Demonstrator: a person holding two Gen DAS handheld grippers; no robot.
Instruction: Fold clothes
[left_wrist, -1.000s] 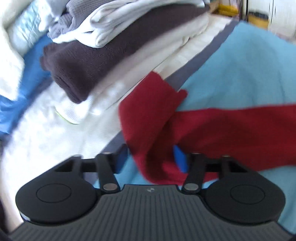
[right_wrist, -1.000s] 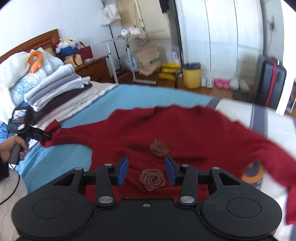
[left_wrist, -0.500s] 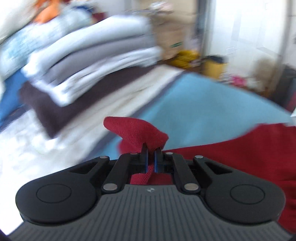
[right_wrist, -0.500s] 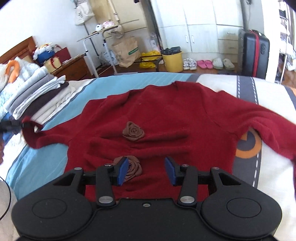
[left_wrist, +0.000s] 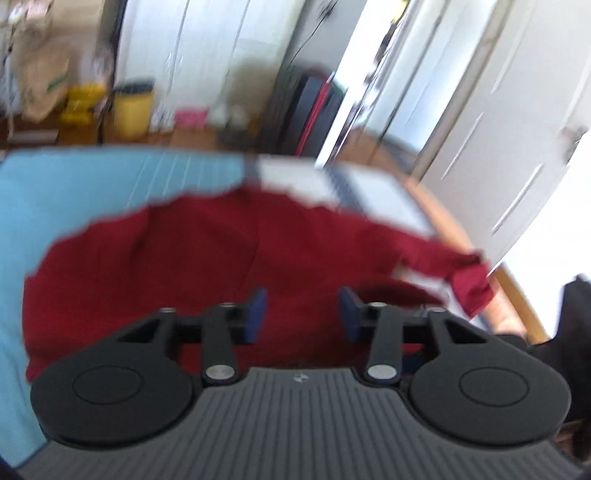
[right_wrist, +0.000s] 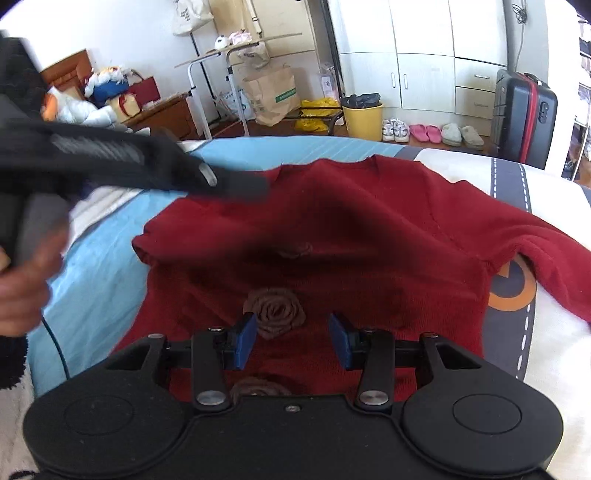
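Left wrist view first: your left claw (left_wrist: 299, 314) is now spread apart with nothing between its blue pads, where half a second ago it was clamped on the cuff of the red sweater (left_wrist: 192, 266). You have swung it away from the stack of folded clothes, so it now looks across the sweater's body toward the white wardrobe doors (left_wrist: 491, 122) and the yellow bin (left_wrist: 133, 110). The picture is blurred with motion. The sweater lies on the bed (left_wrist: 66, 192), and its far sleeve (left_wrist: 469, 273) reaches toward the bed's wooden edge.

Right wrist view: your right claw (right_wrist: 293, 341) hangs released, pads apart, just over the lower brown fabric rose (right_wrist: 275, 312) on the sweater's front, much as before. What differs is the sleeve on your left: it no longer stretches out over the blue sheet but lies folded in across the chest. Your left hand (right_wrist: 26, 280) and its device (right_wrist: 129, 166) now reach in above that side of the sweater. The other sleeve is spread out over the white cover.
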